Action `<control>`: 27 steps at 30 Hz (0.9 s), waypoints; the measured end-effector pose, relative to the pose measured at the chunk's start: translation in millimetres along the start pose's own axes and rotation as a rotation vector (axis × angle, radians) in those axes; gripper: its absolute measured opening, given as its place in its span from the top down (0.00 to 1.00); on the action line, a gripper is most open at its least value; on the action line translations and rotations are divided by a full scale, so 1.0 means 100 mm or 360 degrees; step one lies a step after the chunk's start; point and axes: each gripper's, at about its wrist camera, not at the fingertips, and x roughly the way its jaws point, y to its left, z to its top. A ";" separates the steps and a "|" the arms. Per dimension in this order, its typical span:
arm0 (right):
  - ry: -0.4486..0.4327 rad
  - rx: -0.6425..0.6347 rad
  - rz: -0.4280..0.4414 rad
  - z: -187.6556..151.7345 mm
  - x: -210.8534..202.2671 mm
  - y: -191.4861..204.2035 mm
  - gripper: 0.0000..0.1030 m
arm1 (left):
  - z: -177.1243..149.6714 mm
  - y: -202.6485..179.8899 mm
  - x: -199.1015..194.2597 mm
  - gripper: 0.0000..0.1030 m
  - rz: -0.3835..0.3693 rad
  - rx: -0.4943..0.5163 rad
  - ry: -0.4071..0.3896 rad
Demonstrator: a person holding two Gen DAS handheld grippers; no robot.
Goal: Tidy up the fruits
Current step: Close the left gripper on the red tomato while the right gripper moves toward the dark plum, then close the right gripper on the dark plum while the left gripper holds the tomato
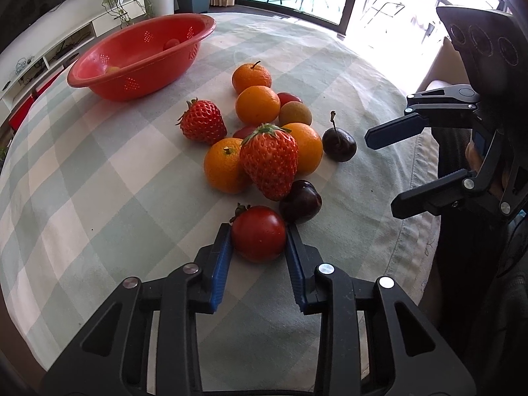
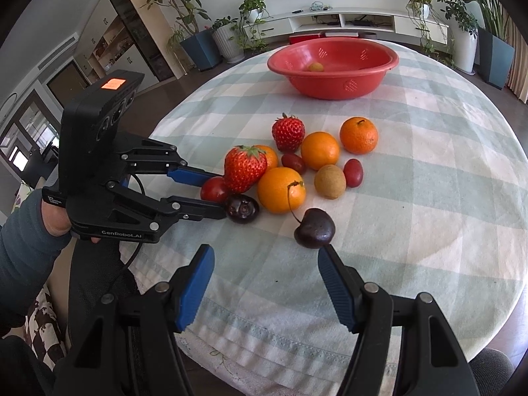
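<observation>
My left gripper (image 1: 258,231) is shut on a red cherry tomato (image 1: 258,233) that rests on the checked tablecloth; it also shows in the right wrist view (image 2: 214,188). Beside the tomato lie a dark cherry (image 1: 300,201), two strawberries (image 1: 269,160) (image 1: 203,121), several oranges (image 1: 256,105), a small kiwi (image 1: 295,114) and a stemmed cherry (image 1: 339,144). My right gripper (image 2: 265,252) is open and empty, just short of the stemmed cherry (image 2: 314,227). The red basket (image 1: 138,56) stands at the far side with two small fruits inside.
The round table's cloth edge (image 2: 264,346) is close to my right gripper. The basket in the right wrist view (image 2: 333,66) stands beyond the fruit pile. Shelving and potted plants (image 2: 231,36) are behind the table.
</observation>
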 end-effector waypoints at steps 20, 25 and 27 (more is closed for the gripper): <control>0.0060 -0.0022 -0.0005 0.23 0.42 0.24 0.37 | -0.26 0.14 -0.31 0.71 0.0024 -0.0168 -0.0126; 0.0071 -0.0039 -0.0045 0.27 0.50 0.28 0.45 | -0.27 0.15 -0.33 0.71 0.0018 -0.0180 -0.0140; 0.0067 -0.0041 -0.0082 0.28 0.53 0.28 0.50 | -0.27 0.15 -0.34 0.71 0.0019 -0.0180 -0.0140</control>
